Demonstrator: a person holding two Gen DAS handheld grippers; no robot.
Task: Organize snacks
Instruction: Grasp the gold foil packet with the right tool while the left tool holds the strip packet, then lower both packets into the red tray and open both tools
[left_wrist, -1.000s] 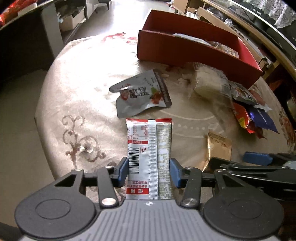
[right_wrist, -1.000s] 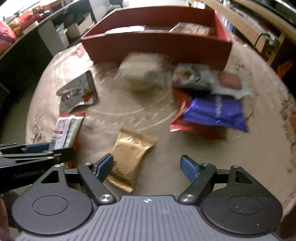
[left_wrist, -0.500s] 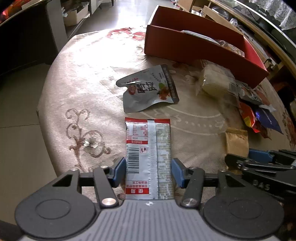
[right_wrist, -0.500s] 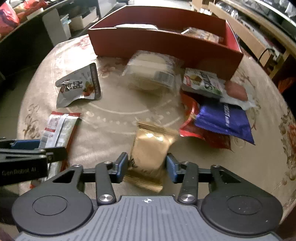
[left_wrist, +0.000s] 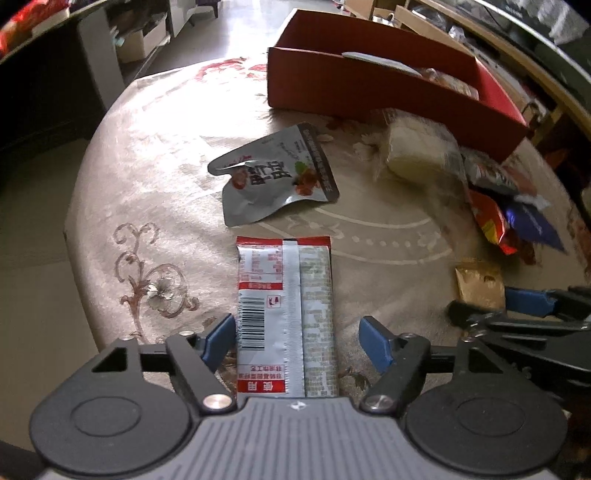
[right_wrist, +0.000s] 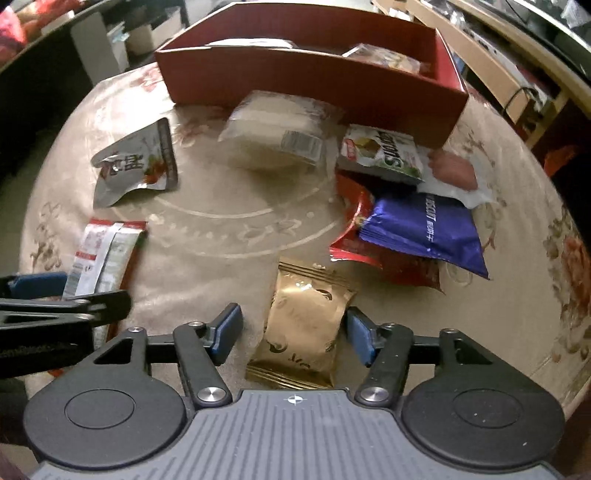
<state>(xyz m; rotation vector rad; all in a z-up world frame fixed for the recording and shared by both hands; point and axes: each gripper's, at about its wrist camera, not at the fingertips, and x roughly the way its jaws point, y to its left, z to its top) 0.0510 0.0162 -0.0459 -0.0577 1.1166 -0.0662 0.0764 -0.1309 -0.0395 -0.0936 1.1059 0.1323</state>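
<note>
A red-and-white snack packet (left_wrist: 284, 314) lies back-side up on the round beige tablecloth between the jaws of my left gripper (left_wrist: 297, 336). Those jaws are opening: the left pad grazes the packet's edge and the right pad stands clear. My right gripper (right_wrist: 293, 328) straddles a gold packet (right_wrist: 306, 325) lying flat. Its jaws are opening too, with a gap on the left side. The red box (right_wrist: 295, 81) at the back of the table holds a few snacks. Each gripper shows at the edge of the other's view.
A silver pouch (right_wrist: 133, 166) and a clear pack of pale cakes (right_wrist: 277, 136) lie before the box. At right are piled a green-white packet (right_wrist: 384, 155), a pink sausage pack (right_wrist: 454, 173), a blue packet (right_wrist: 424, 229) and a red one (right_wrist: 369, 254). The table's edge (left_wrist: 85, 258) falls away at left.
My left jaws, shut on the red-and-white packet before, have spread apart. My right jaws closed on the gold packet, then spread again. Both packets lie on the cloth.
</note>
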